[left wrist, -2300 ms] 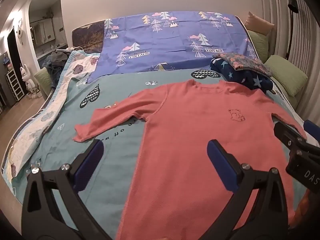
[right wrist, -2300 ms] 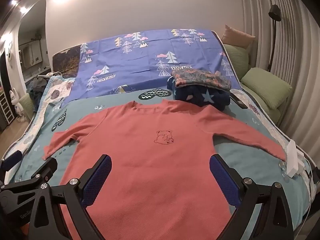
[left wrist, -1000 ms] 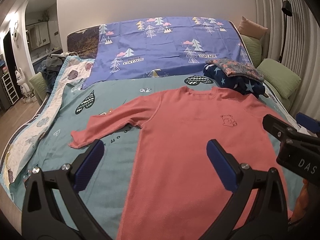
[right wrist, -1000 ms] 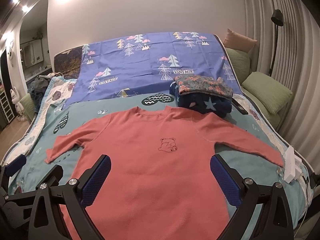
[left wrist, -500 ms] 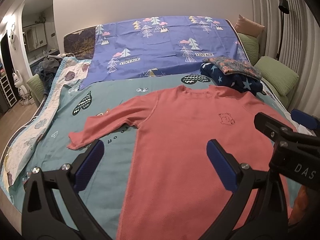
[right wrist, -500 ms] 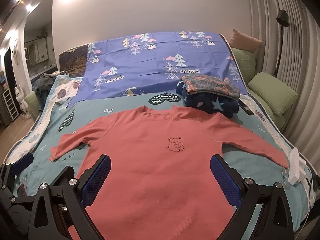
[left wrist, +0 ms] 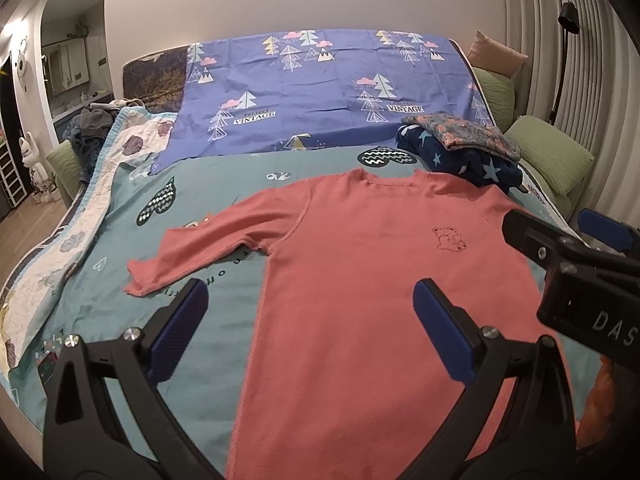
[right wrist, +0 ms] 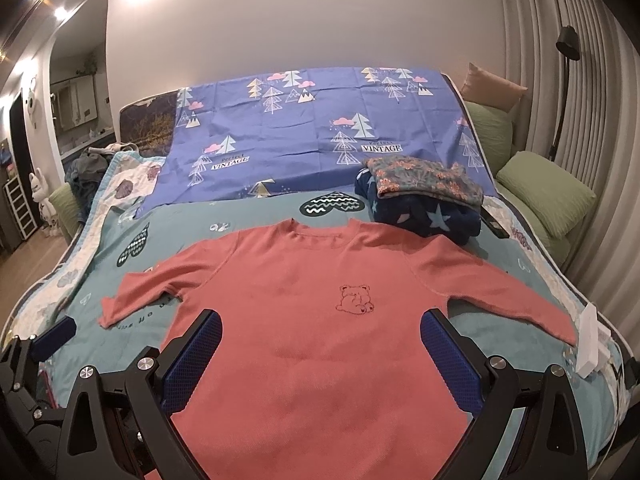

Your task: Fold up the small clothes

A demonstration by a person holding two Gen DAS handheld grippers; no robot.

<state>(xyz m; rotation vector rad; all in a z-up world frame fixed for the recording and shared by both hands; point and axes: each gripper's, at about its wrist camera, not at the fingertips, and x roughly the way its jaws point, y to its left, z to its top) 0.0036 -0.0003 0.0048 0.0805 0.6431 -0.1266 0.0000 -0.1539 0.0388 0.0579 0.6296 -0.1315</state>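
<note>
Two grippers, both wide and empty, hang over the hem end of the shirt (right wrist: pixel 304 320), which lies flat on the bed (right wrist: pixel 248 216), collar away from me. My left gripper (left wrist: pixel 308 328) sits nearer the left sleeve (left wrist: pixel 200 248), my right gripper (right wrist: pixel 320 356) nearer the right sleeve (right wrist: pixel 508 300).

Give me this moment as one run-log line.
stage: pre-fold | pink shirt: flat on bed, sleeves out | left gripper: open, empty | right gripper: open, empty | folded pile: beyond shirt
</note>
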